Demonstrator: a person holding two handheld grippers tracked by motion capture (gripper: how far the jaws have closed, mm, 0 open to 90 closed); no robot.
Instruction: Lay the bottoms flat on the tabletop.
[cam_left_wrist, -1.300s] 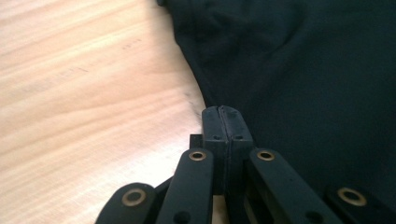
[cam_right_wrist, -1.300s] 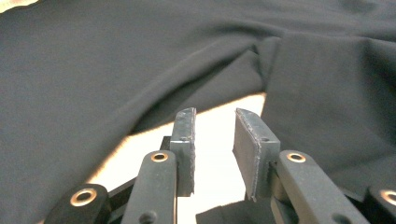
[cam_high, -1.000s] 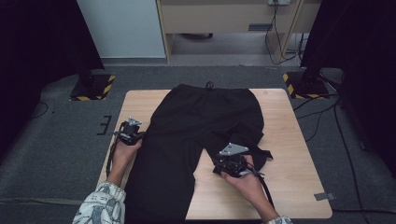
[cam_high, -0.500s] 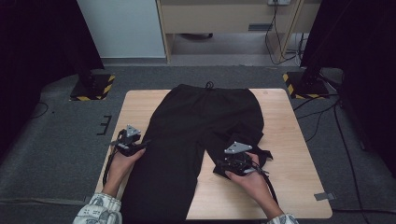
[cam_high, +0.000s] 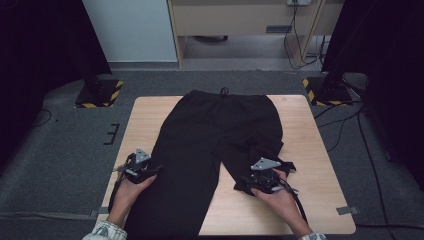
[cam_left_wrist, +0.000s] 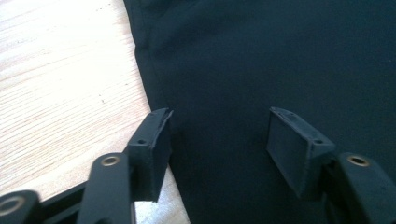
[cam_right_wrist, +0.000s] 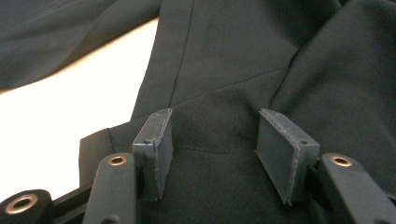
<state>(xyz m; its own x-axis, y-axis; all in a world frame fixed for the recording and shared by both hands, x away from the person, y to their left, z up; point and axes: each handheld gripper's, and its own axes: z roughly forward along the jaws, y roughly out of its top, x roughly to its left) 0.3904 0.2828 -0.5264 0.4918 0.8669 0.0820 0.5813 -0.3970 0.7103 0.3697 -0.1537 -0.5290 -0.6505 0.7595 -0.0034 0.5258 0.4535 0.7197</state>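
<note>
Flat on the wooden surface (cam_high: 150, 115): black trousers (cam_high: 215, 130), waistband far, legs running toward the person. Left claw (cam_high: 141, 170) released, straddling the outer edge of one leg. Right claw (cam_high: 264, 179) also released, over the other leg's bunched, folded-up end.

- Black trousers (cam_high: 215, 135) lie flat on the wooden table (cam_high: 310, 150), waistband with drawstring at the far edge.
- Left leg reaches straight to the near edge.
- Right leg is folded back, bunched.
</note>
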